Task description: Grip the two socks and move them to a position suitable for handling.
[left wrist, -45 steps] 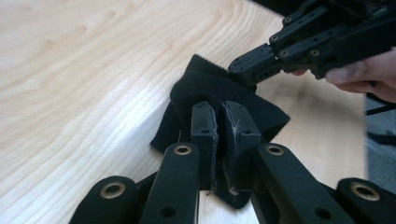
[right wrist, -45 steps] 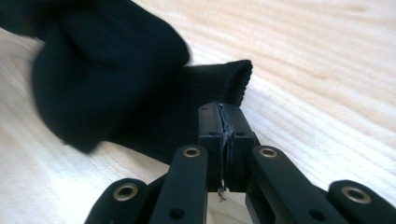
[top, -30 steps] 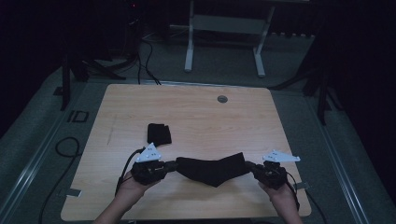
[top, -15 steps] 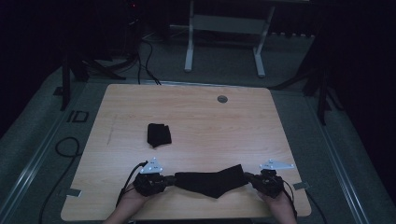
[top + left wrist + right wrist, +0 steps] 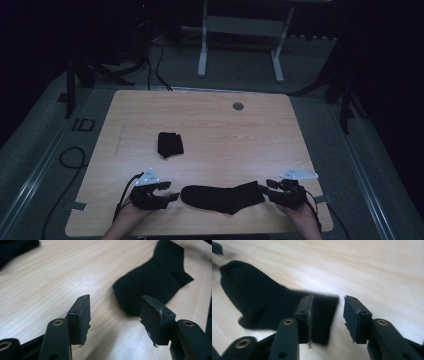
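Looks like the laying-out step, basically done: black sock [image 5: 223, 197] flat on the table [image 5: 215, 125] near the front edge, stretched between left gripper [image 5: 173, 196] at 9 o'clock and right gripper [image 5: 264, 186] at 3 o'clock. Both sets of jaws just been opening, about half apart, nothing pinched; sock toe just ahead of the left pair, cuff edge passing behind one right pad. Next up, probably backing off and re-gripping for a fold, like the folded sock [image 5: 170, 144] at 11 o'clock. Plain dark knit, limp, slightly bent mid-length.

A folded dark cloth [image 5: 170, 144] lies on the wooden table [image 5: 210, 120], near a small round grommet [image 5: 238, 106]; cables [image 5: 155, 60] trail on the floor.
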